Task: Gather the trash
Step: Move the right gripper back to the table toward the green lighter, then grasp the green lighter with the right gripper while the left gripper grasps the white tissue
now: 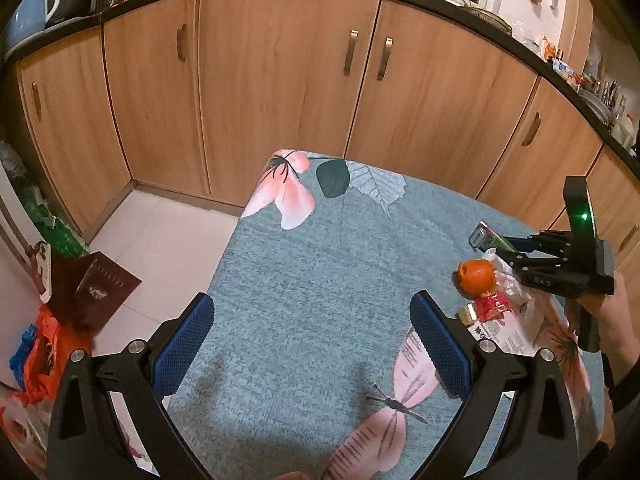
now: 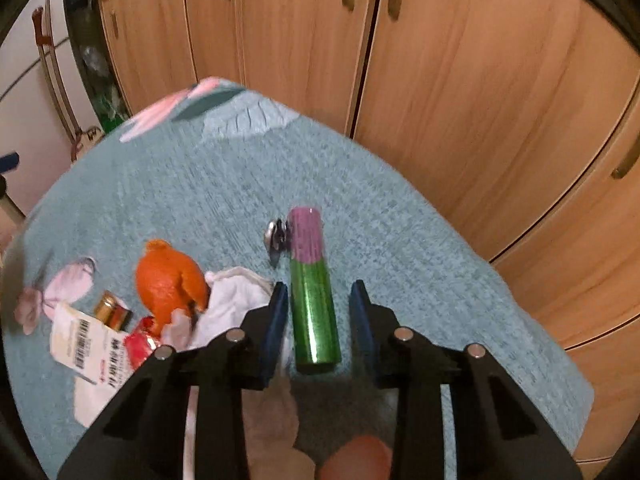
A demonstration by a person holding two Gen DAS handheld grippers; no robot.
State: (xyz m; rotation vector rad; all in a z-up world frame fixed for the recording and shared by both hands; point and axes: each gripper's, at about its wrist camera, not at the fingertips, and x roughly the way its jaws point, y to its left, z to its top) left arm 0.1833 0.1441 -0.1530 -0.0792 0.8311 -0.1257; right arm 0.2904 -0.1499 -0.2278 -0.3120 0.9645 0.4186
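Pickup step under way: right gripper [image 2: 318,304], jaws part-open astride the green-and-purple tube [image 2: 314,288] at frame centre without gripping, needs closing; left gripper [image 1: 312,344] wide open, empty.

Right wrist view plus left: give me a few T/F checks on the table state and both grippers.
1. The green and purple can lies between the right gripper pads, which do not visibly press it. True.
2. The left gripper holds the orange peel. False: its jaws are open and empty over bare tablecloth.
3. The orange peel sits left of the can in the right wrist view. True.
4. The trash lies on a bare wooden tabletop. False: it lies on a teal floral tablecloth.
5. The barcoded paper lies beside the red wrapper. True.
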